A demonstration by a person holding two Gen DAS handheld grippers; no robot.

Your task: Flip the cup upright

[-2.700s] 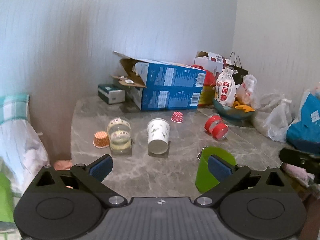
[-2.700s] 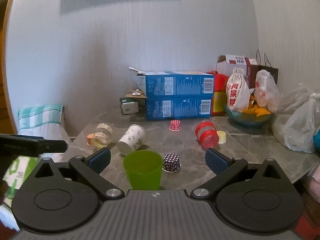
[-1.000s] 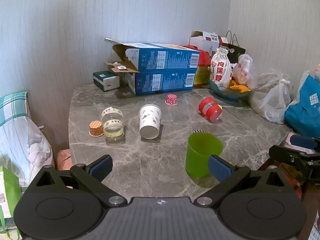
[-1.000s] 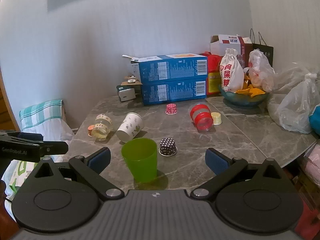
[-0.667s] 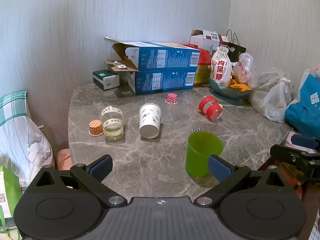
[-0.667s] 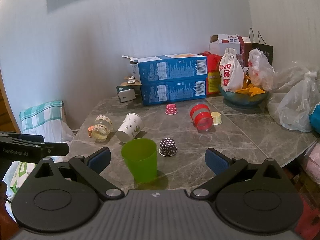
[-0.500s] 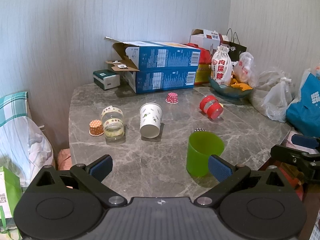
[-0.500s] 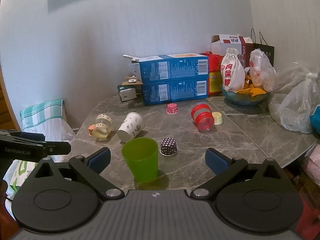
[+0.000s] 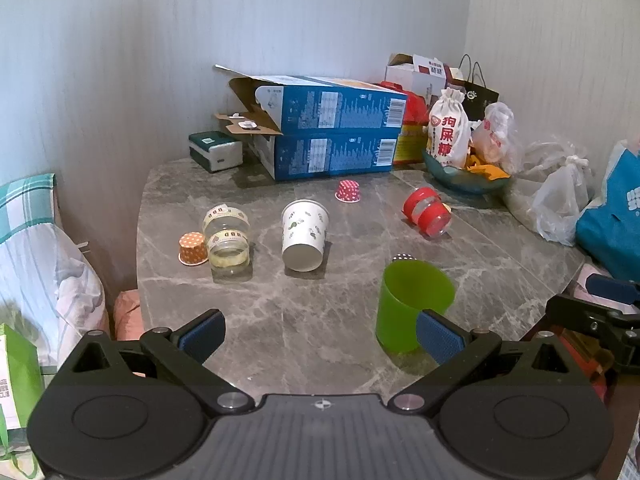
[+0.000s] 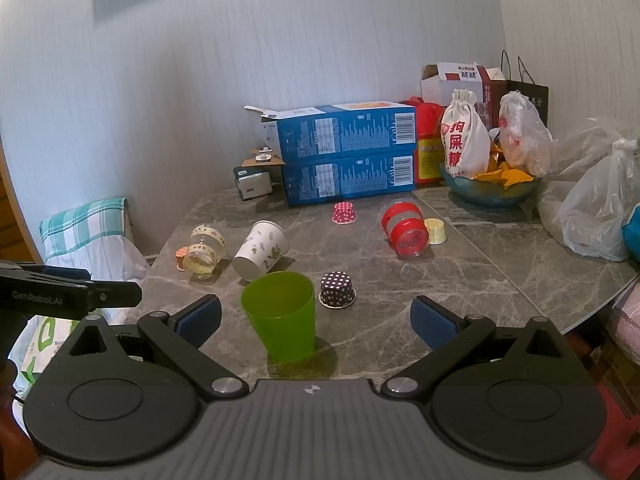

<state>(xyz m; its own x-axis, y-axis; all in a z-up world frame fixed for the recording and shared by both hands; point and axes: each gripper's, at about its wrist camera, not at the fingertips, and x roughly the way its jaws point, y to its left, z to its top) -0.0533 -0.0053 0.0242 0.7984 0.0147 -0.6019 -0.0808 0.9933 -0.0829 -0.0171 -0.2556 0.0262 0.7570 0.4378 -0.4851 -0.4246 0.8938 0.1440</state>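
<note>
A green plastic cup (image 9: 412,304) stands upright, mouth up, near the front edge of the grey marble table (image 9: 320,320); it also shows in the right wrist view (image 10: 280,316). A white patterned paper cup (image 9: 303,236) lies on its side further back, also in the right wrist view (image 10: 261,255). My left gripper (image 9: 320,334) is open and empty, its right finger just in front of the green cup. My right gripper (image 10: 316,320) is open and empty, with the green cup between its fingers but further out.
A glass jar (image 9: 226,240) and a red jar (image 9: 426,217) lie on their sides. Small dotted cupcake liners (image 10: 337,289) sit around. Blue boxes (image 9: 332,140), a bowl (image 9: 464,176) and plastic bags (image 9: 560,200) crowd the back and right. A pillow (image 9: 36,256) is at the left.
Since 2.7 s ago both grippers have pulled back and up from the table; the green cup stays upright. In the last second there is hardly any motion.
</note>
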